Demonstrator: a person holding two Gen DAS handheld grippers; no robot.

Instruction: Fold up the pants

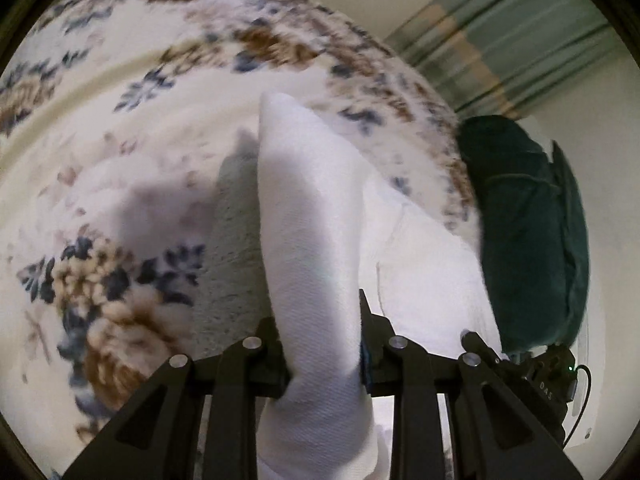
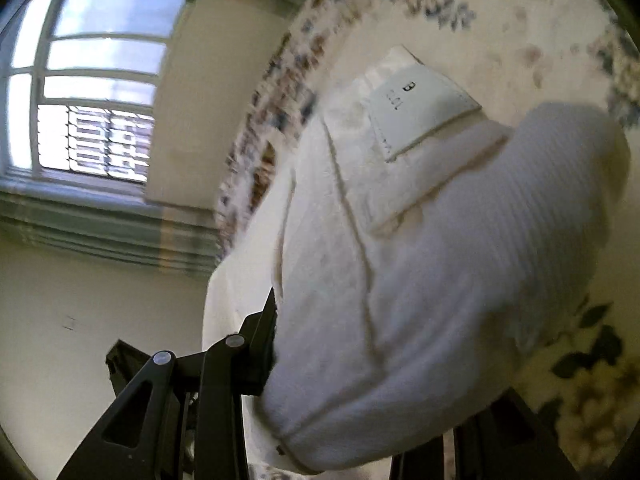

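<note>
Spreading across most of both views is a floral rug (image 1: 132,184) with blue and brown flowers, curving away under the fisheye, with a wall, striped curtain (image 1: 520,48) and bright window (image 2: 88,92) beyond it in the upper parts of the frames. On the rug lie the white pants (image 1: 424,264), partly flat in the lower right of the left wrist view, while a bunched fold of them rises up the centre of that frame from the left claw (image 1: 322,344), whose fingers are closed on the cloth. In the right wrist view the pants fill the centre and right of the frame, a thick roll of fabric held up over the rug; the right claw (image 2: 360,420) appears to be clamped on it, though only its left finger (image 2: 260,344) shows plainly, the other being hidden by cloth. The step in hand looks like the lifting and carrying of one end over the rest, a fold in mid-air; blur suggests motion. The next move should call for both claws travelling together, keeping the edge taut and level, then lowering it square onto the lying part before letting go. The held strip's long axis runs from bottom centre towards the upper middle of the left view. A dark green cushion (image 1: 528,232) sits at the right edge there, beside the rug. Smallest, a white label (image 2: 420,116) printed with a "B" shows in the upper centre-right of the right view.
</note>
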